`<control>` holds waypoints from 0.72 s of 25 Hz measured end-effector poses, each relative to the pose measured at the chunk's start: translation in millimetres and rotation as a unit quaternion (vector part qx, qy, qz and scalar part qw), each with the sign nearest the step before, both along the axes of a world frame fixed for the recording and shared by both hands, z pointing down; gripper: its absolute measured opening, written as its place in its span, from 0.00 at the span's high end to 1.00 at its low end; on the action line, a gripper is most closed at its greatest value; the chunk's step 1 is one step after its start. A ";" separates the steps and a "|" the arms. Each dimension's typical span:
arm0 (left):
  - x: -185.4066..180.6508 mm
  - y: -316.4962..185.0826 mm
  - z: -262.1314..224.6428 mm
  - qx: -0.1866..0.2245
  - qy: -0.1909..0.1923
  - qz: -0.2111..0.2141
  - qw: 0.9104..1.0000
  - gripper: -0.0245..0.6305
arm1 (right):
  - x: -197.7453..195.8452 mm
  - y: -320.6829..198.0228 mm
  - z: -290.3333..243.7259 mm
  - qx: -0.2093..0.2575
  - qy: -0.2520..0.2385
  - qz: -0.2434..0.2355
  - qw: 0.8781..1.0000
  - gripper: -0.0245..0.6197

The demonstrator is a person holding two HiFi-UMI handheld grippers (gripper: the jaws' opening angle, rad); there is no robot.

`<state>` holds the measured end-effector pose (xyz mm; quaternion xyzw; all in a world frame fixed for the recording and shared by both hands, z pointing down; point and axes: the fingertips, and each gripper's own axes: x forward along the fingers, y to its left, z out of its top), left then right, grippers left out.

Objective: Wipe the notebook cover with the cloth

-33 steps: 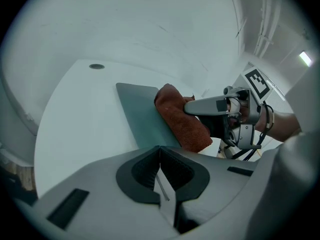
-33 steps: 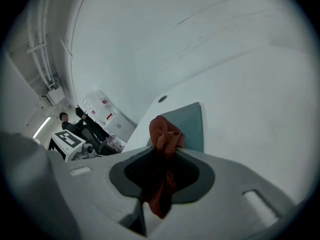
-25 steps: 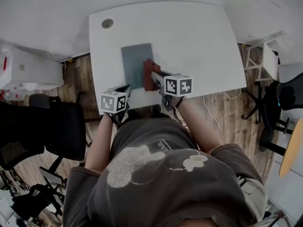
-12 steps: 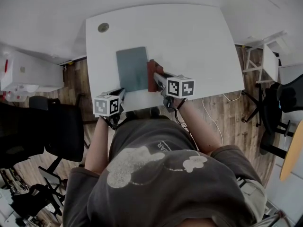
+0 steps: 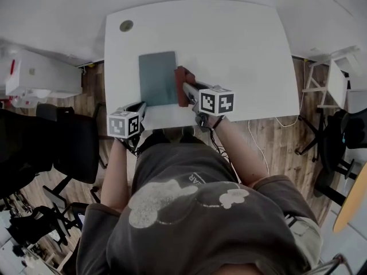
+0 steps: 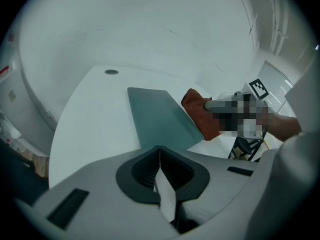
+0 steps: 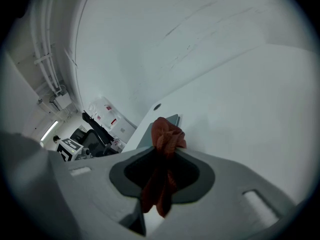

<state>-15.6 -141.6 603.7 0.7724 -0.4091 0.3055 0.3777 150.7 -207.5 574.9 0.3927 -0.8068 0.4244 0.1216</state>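
Observation:
A dark teal notebook (image 5: 157, 78) lies flat on the white table (image 5: 241, 50), near its front left. My right gripper (image 5: 186, 88) is shut on a bunched red-brown cloth (image 5: 182, 83), which sits at the notebook's right edge. In the right gripper view the cloth (image 7: 165, 139) hangs between the shut jaws, with the notebook (image 7: 172, 120) just beyond. My left gripper (image 5: 139, 109) hovers at the table's front edge, below the notebook's near left corner. In the left gripper view the left gripper (image 6: 160, 151) is shut and empty, and the notebook (image 6: 160, 119) and the cloth (image 6: 200, 111) lie ahead.
A round cable hole (image 5: 126, 26) sits in the table's far left corner. A black office chair (image 5: 74, 153) and a white cabinet (image 5: 40, 76) stand left of the table. More furniture stands at the right (image 5: 338, 90).
The cloth in my right gripper has slid from over the notebook's right part to its right edge. My left gripper has drawn back a little to the left.

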 end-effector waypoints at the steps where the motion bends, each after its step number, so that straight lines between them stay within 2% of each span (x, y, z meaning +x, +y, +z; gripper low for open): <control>1: -1.5 0.8 -1.6 0.001 0.000 -0.005 1.000 0.97 | -3.5 -0.9 -0.4 0.001 -0.002 -0.006 1.000 0.82; 5: -2.6 0.2 -9.2 0.012 0.014 -0.021 1.000 0.97 | -13.4 -3.2 -5.2 0.016 0.011 -0.024 1.000 0.82; 9: -1.2 1.4 -12.0 0.019 0.024 -0.016 0.999 0.97 | -19.5 -1.4 -8.7 0.029 0.023 -0.030 0.999 0.82; 14: -3.1 10.1 -22.9 0.030 0.047 0.000 0.998 0.97 | -23.9 8.7 -14.2 0.033 0.038 -0.007 0.999 0.82; 18: -11.1 30.0 -28.9 0.032 0.055 0.030 0.998 0.97 | -35.3 26.8 -26.9 0.039 0.036 0.023 0.998 0.82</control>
